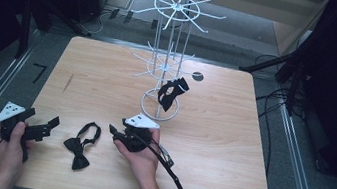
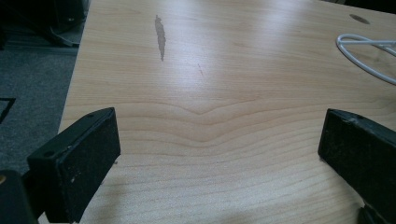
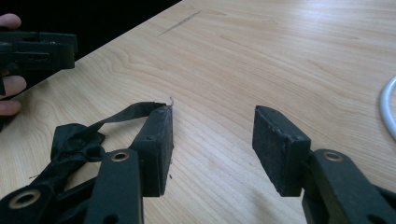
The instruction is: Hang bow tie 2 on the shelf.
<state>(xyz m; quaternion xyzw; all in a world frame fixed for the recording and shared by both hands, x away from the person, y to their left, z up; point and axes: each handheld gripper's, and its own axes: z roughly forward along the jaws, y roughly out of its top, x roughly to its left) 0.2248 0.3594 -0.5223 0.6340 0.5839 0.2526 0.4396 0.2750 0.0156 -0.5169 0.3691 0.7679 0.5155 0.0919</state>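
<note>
Both grippers are held low over the table (image 1: pixel 211 131), jaws spread apart and grasping nothing: the left gripper (image 1: pixel 54 123) near the left edge, the right gripper (image 1: pixel 111 129) mid-table. Between them a black bow tie (image 1: pixel 80 145) lies flat; its strap is seen beside the right gripper's jaw in the right gripper view. Behind, a second bow tie (image 1: pixel 172 92) hangs on the white wire rack (image 1: pixel 166 64).

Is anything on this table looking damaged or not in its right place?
Slightly. A dark streak mars the table toward its far left. One bow tie lies loose on the wood, while the other bow tie hangs on the white rack.
</note>
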